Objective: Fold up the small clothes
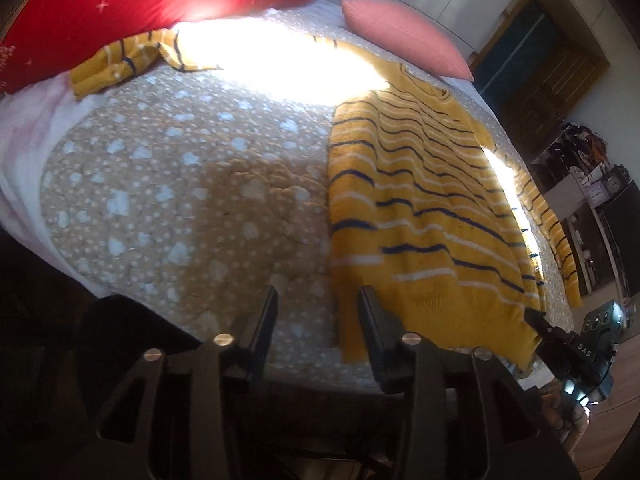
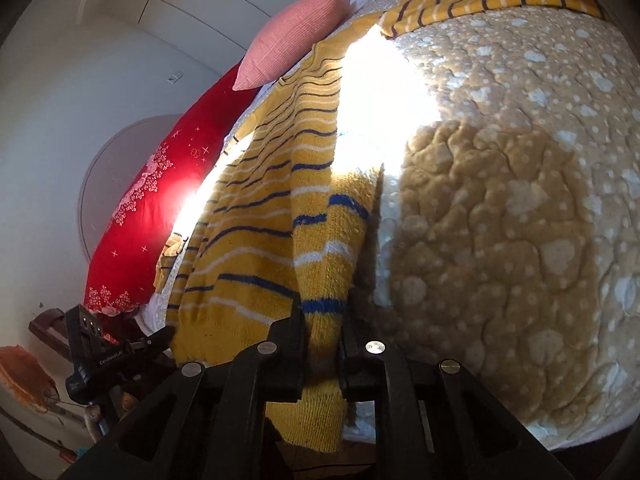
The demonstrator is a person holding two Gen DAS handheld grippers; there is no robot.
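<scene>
A yellow knit sweater [image 1: 420, 200] with blue and white stripes lies spread on the bed, one sleeve [image 1: 120, 60] stretched far to the left. My left gripper [image 1: 318, 304] hovers open over the sweater's near left edge, its pads clear of the knit. In the right wrist view the sweater's hem [image 2: 320, 360] runs between the fingers of my right gripper [image 2: 322, 320], which is shut on it. The right gripper [image 1: 534, 316] also shows in the left wrist view, at the hem's right corner. The left gripper [image 2: 168, 332] appears low at the left of the right wrist view.
A tan bedspread [image 1: 180, 200] with white spots covers the bed. A red pillow [image 1: 140, 0] and a pink cushion [image 1: 404, 36] lie at the head. Bright sunlight washes out the middle. Shelves with clutter [image 1: 592, 200] stand past the bed's right side.
</scene>
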